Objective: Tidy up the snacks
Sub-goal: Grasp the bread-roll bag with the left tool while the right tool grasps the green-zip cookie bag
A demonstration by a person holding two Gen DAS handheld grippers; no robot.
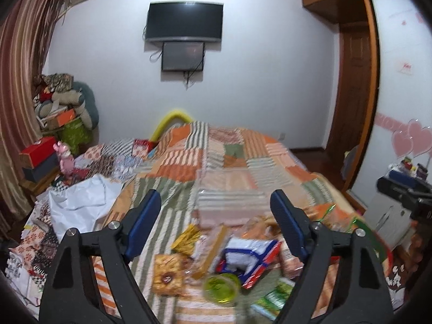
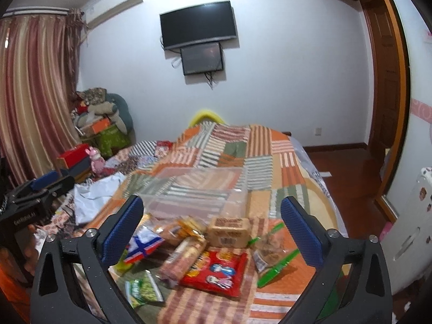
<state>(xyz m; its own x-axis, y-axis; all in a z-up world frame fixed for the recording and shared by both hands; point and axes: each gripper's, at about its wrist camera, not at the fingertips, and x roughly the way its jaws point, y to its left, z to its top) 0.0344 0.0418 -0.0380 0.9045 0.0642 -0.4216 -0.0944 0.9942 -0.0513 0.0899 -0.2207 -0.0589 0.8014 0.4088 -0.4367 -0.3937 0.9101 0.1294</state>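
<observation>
Several snack packs lie in a heap on the patchwork bedspread (image 1: 189, 162). In the left wrist view my left gripper (image 1: 216, 208) hovers open above them: a blue, white and red bag (image 1: 248, 259), a green jelly cup (image 1: 220, 287), an orange biscuit pack (image 1: 167, 274). In the right wrist view my right gripper (image 2: 212, 214) stands open over a red flat pack (image 2: 216, 272), a brown box (image 2: 229, 230), a green-edged clear bag (image 2: 270, 253) and a green pea pack (image 2: 144, 290). Behind the heap sits a clear plastic bin (image 2: 199, 189), empty. Nothing is between either pair of fingers.
A white plastic bag (image 1: 78, 199) and patterned cloths lie on the bed's left side. Stacked boxes (image 1: 40, 156), a pink toy (image 1: 64, 159) and striped curtains (image 1: 21, 94) fill the left corner. A TV (image 1: 185, 21) hangs on the far wall. A white cabinet (image 2: 413, 224) stands right.
</observation>
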